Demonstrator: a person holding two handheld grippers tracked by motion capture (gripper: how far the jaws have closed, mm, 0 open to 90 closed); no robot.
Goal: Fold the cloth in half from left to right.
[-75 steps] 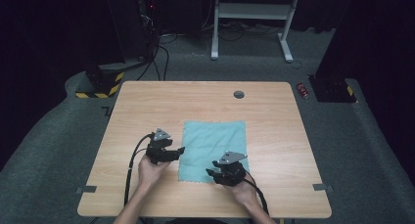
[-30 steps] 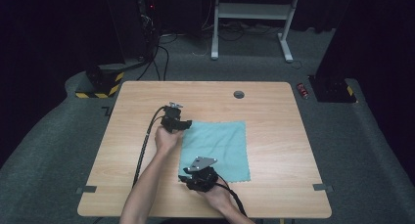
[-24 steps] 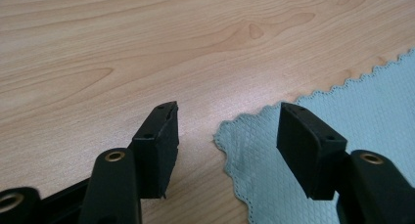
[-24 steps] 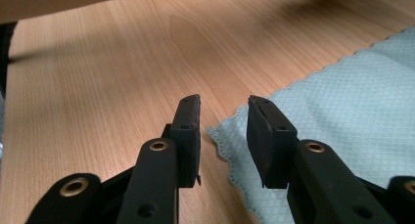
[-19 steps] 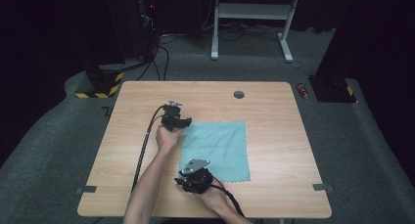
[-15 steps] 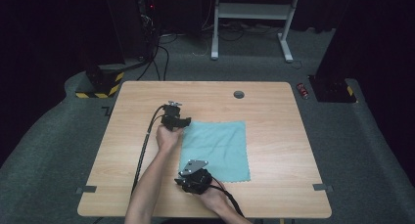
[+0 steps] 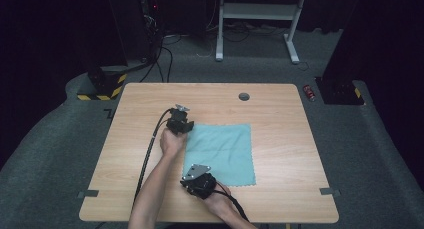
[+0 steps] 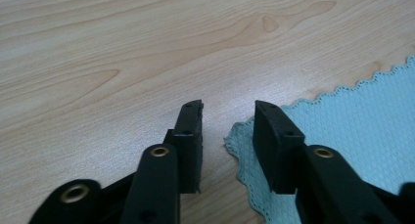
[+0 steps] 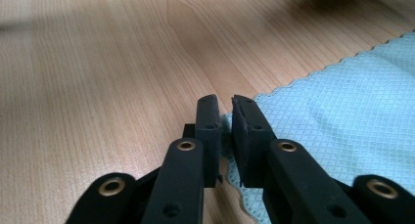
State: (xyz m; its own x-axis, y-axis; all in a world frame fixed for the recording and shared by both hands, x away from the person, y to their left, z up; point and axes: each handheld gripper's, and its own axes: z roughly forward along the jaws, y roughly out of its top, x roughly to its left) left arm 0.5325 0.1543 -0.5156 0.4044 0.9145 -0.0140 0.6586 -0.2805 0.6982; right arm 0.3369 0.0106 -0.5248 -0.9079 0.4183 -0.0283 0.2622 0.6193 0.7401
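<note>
**Both grippers at the cloth's left corners**

I see the teal cloth (image 7: 221,153) lying flat on the table (image 7: 125,154). My left gripper (image 8: 227,131) straddles the far-left corner — jaws have just been closing, still apart, nothing pinched. My right gripper (image 9: 224,136) sits at the near-left corner — jaws closing, almost together, the cloth's edge between them; a firm grasp I cannot confirm.

The cloth (image 7: 221,153) lies flat on the table (image 7: 280,139), right of its middle line and toward the near edge. The left gripper (image 7: 179,122) sits at the cloth's far left corner, the right gripper (image 7: 196,179) at its near left corner (both along the left edge).
</note>
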